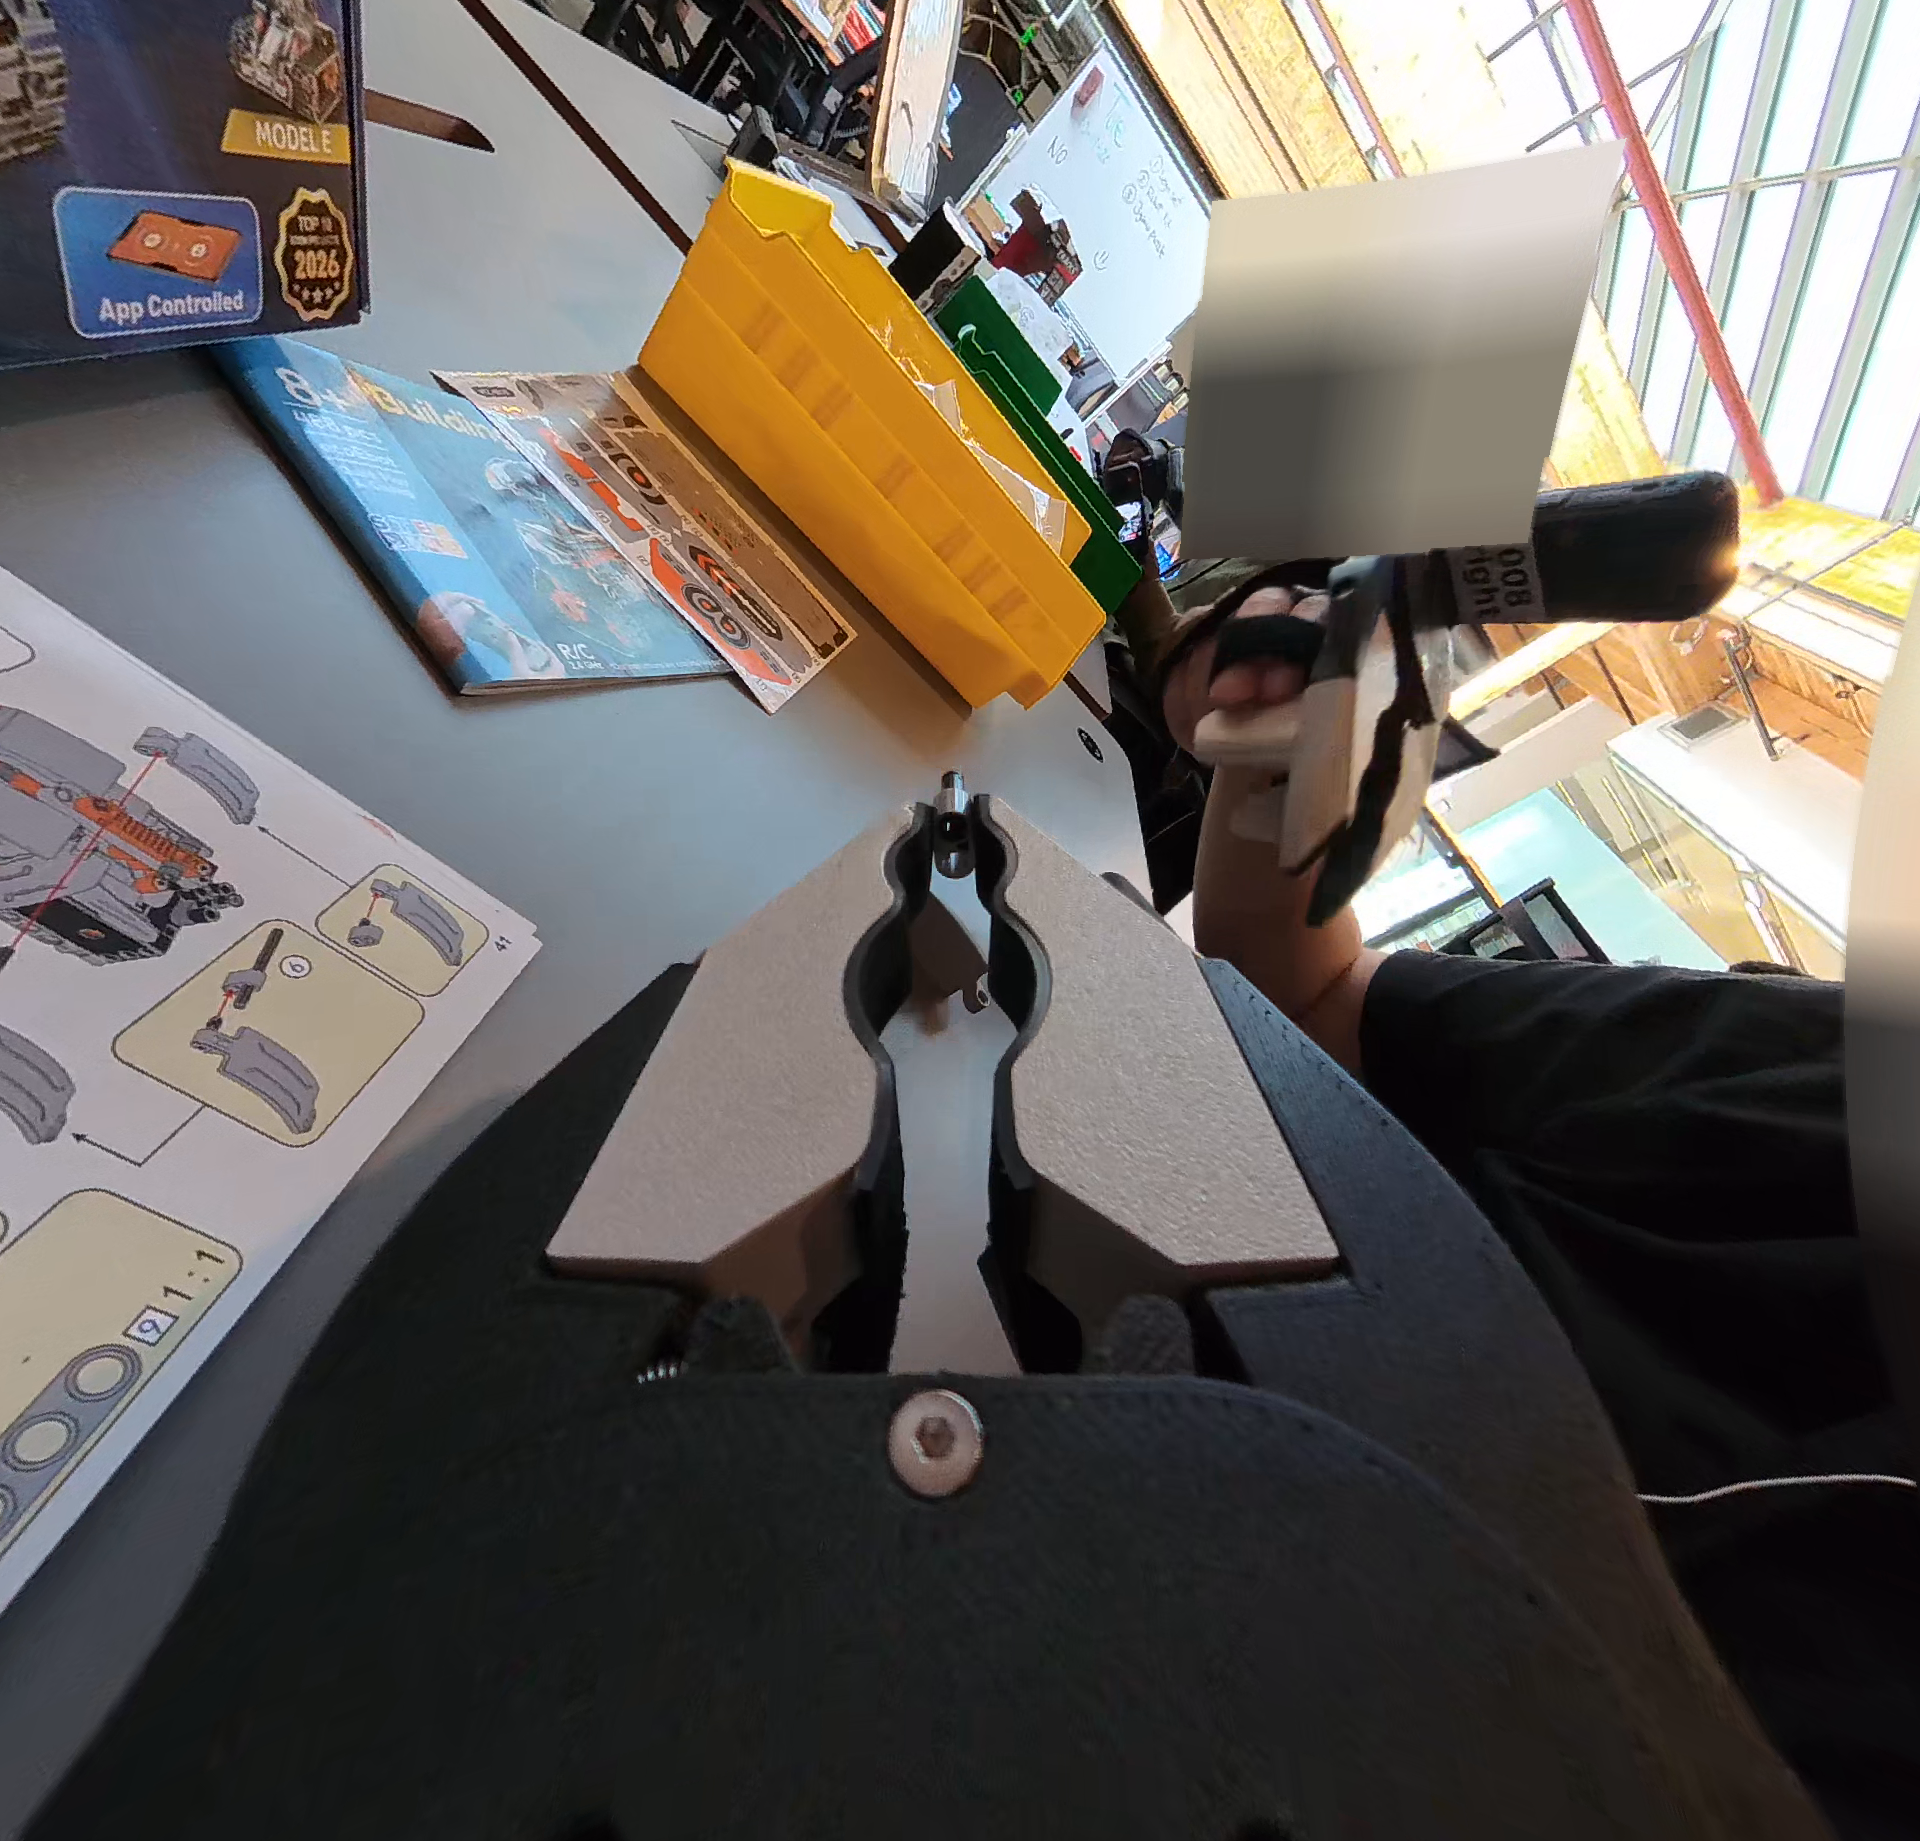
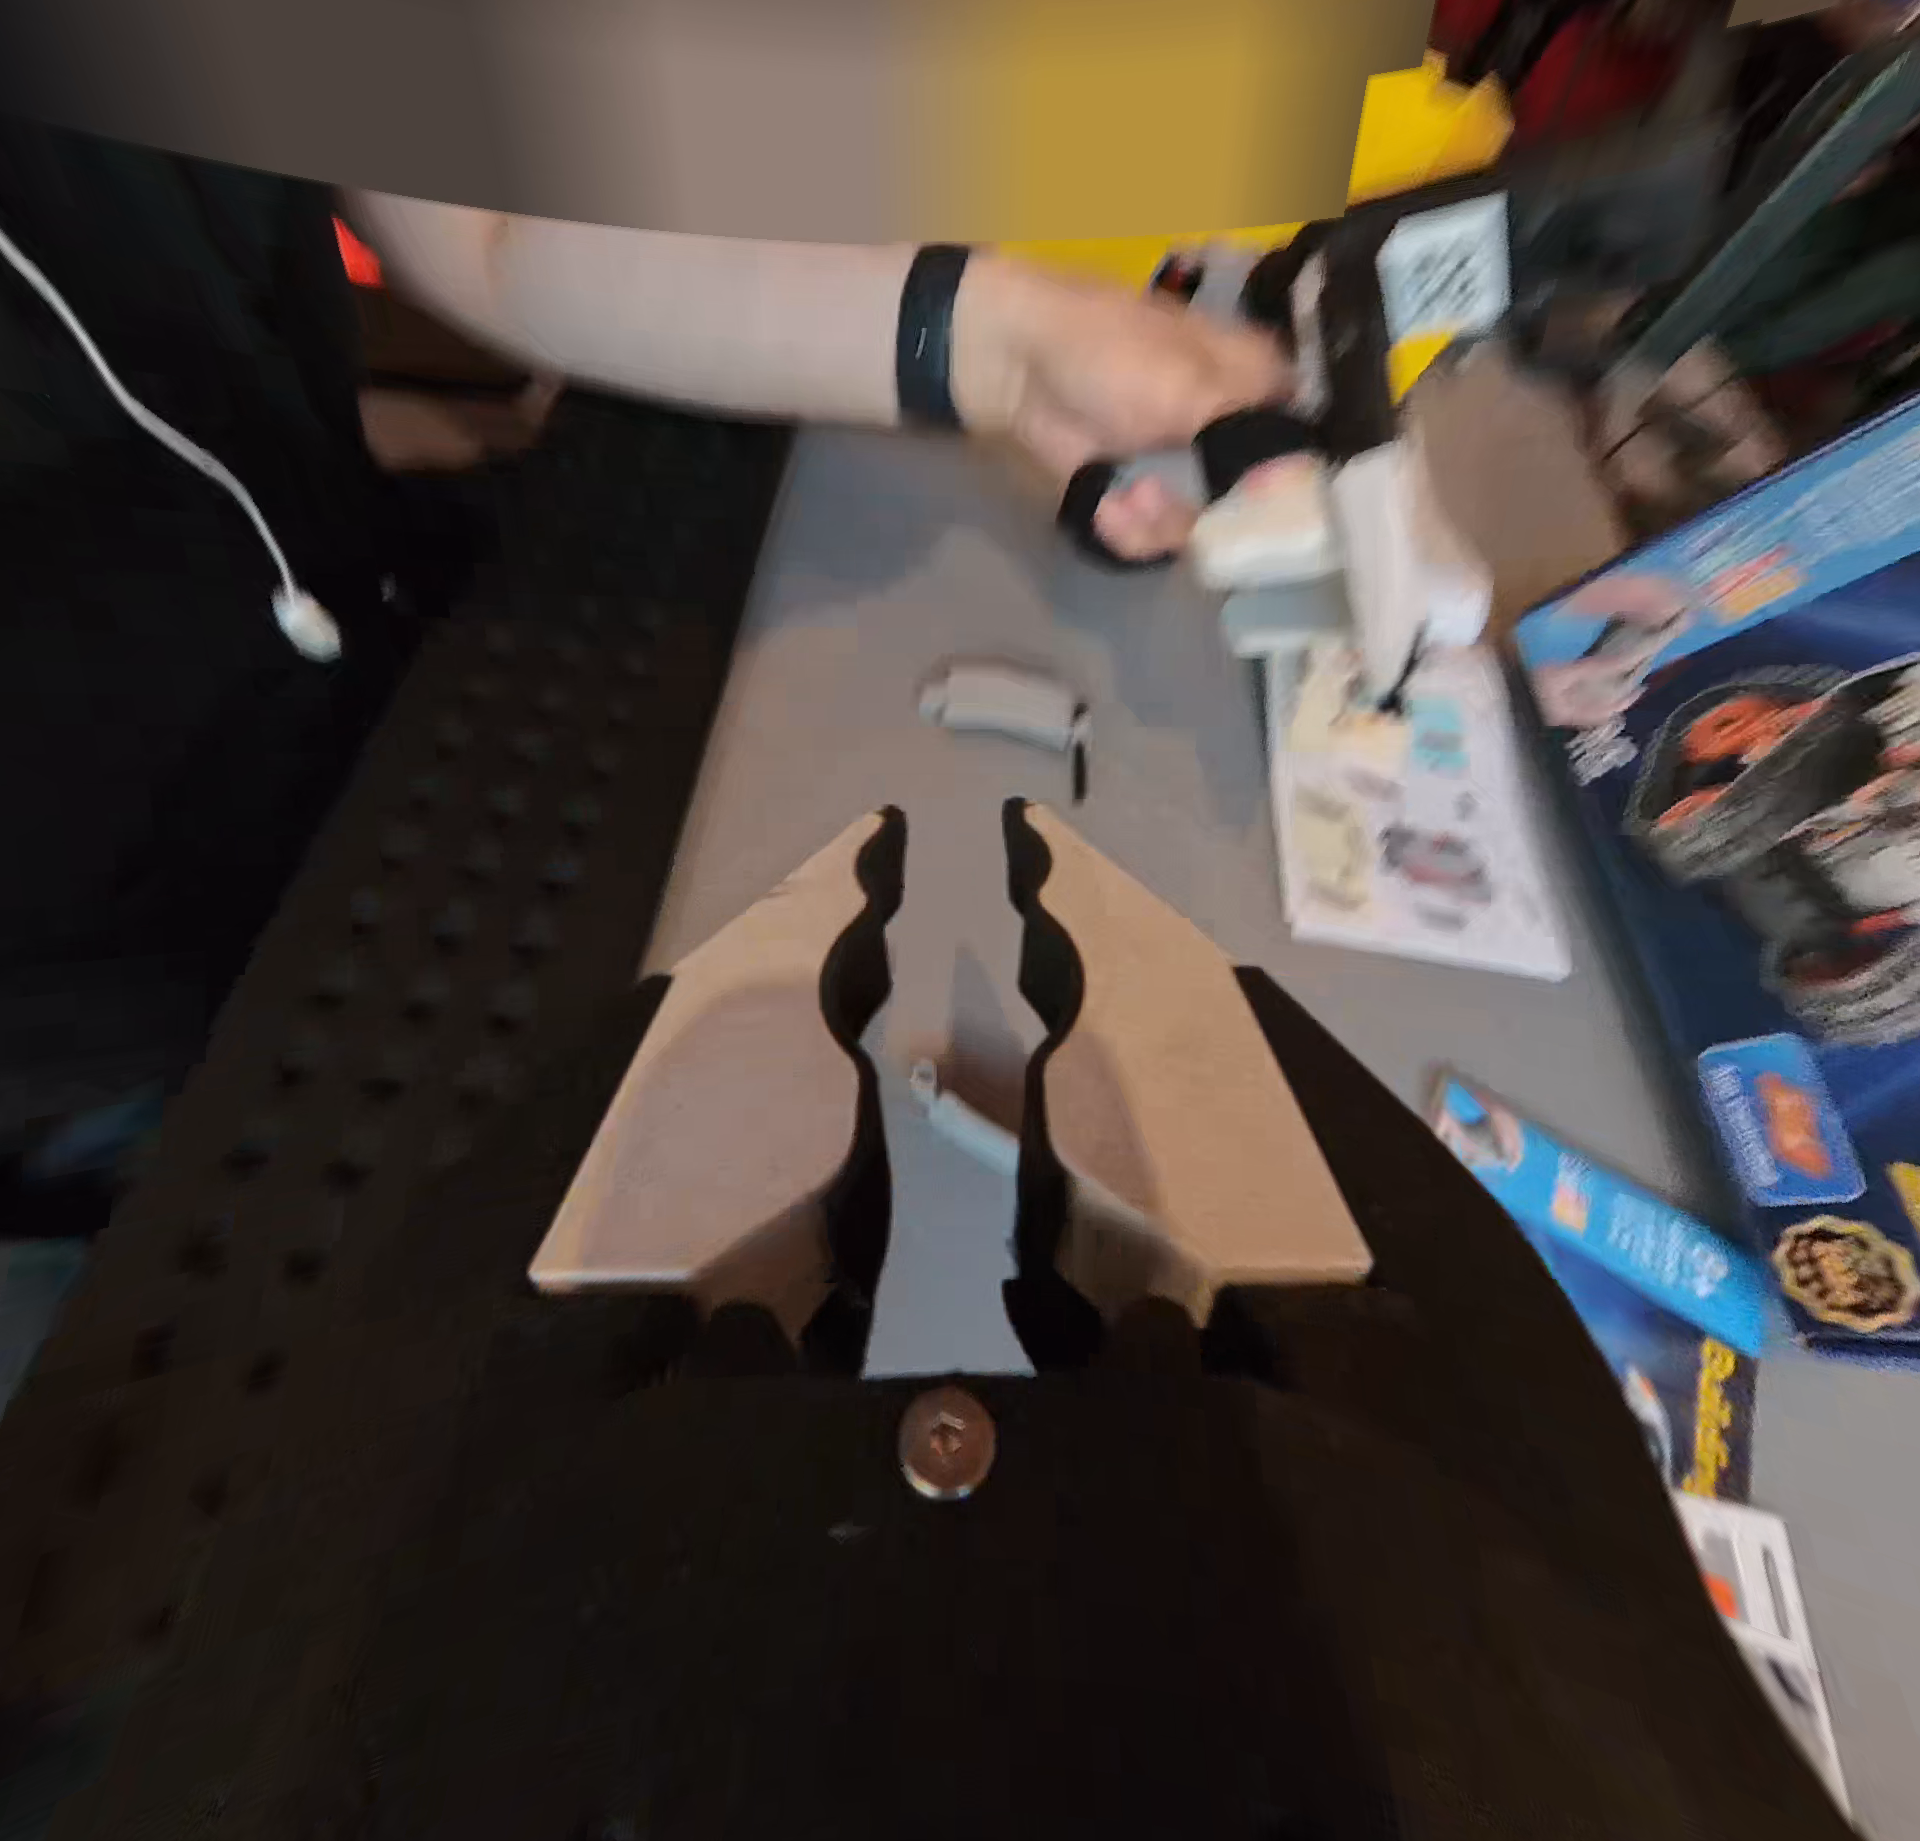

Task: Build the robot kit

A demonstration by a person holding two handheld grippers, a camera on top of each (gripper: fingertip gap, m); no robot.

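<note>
Bins: two, yellow bin [image 1: 873, 461], green bin [image 1: 1039, 441]. One box [image 1: 177, 118]. Two booklets [image 1: 457, 524] [image 1: 156, 1012]. One sticker sheet [image 1: 665, 534].

You've got a grey matte tabletop [image 1: 582, 815] under the claw, a white wall-mounted whiteboard [image 1: 1101, 202] ahead, bright tall grid-paned windows [image 1: 1787, 233] right.

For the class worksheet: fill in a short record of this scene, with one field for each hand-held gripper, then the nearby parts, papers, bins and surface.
Left hand-held gripper: shut on small grey pin piece, above the grey table
Right hand-held gripper: open, empty, over the table
Loose parts: curved grey piece; small grey part
Papers: open instruction sheet, blue booklet, sticker sheet
Box: dark blue kit box
Bins: yellow bin, green bin behind it
</note>
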